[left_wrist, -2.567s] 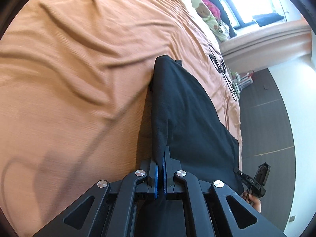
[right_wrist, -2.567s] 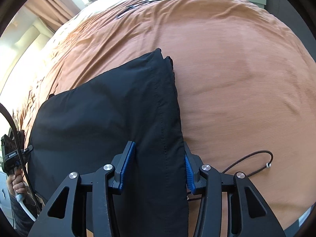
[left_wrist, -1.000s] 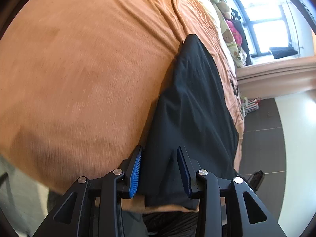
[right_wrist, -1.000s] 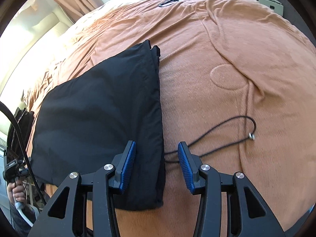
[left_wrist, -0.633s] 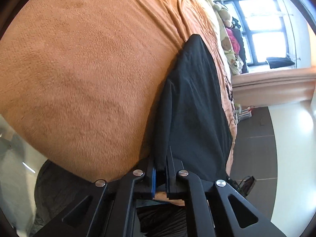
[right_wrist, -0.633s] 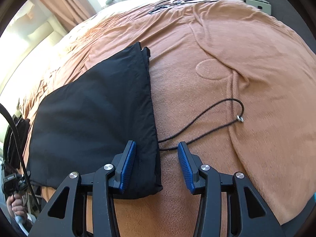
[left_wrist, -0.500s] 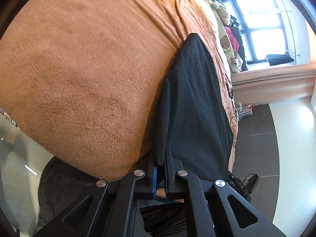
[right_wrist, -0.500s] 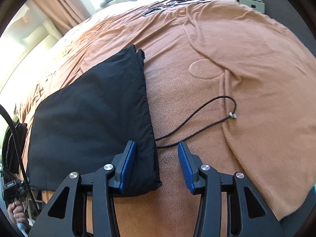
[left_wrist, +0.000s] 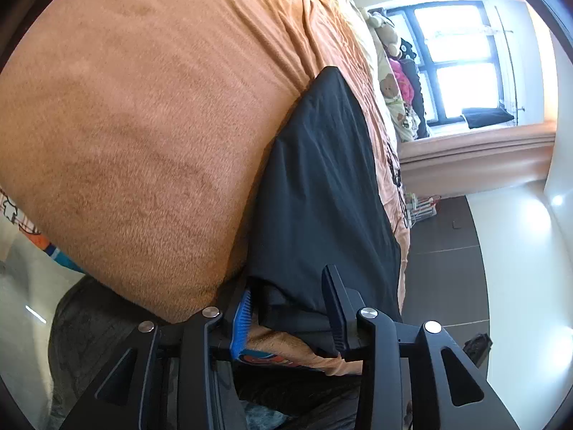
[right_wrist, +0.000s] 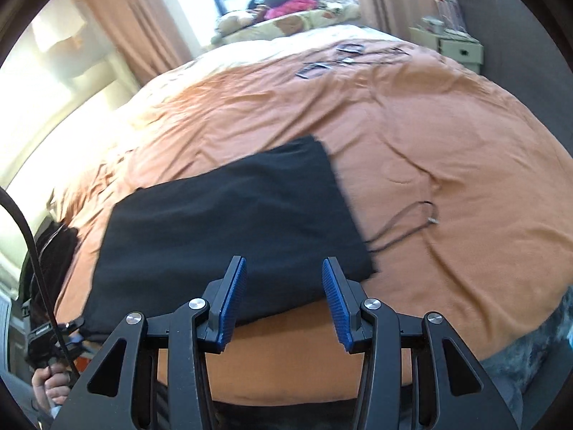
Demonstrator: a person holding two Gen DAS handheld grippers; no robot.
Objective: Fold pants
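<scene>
The black pants (right_wrist: 229, 222) lie folded into a flat rectangle on the orange blanket (right_wrist: 447, 136) near the bed's front edge. In the left wrist view the pants (left_wrist: 318, 179) run away from me along the blanket's edge. My left gripper (left_wrist: 288, 304) is open, its jaws on either side of the pants' near corner without pinching it. My right gripper (right_wrist: 284, 297) is open and empty, raised just above the near edge of the folded pants.
A thin black cord (right_wrist: 404, 225) with a metal end lies on the blanket right of the pants. Cables (right_wrist: 333, 61) lie further back. Pillows and soft toys (right_wrist: 286, 10) sit by the window. A bedside cabinet (right_wrist: 458, 48) stands at the right.
My left gripper was shut on the pants' corner and has opened. My right gripper stayed open and swung left and back, now centred over the pants' near edge.
</scene>
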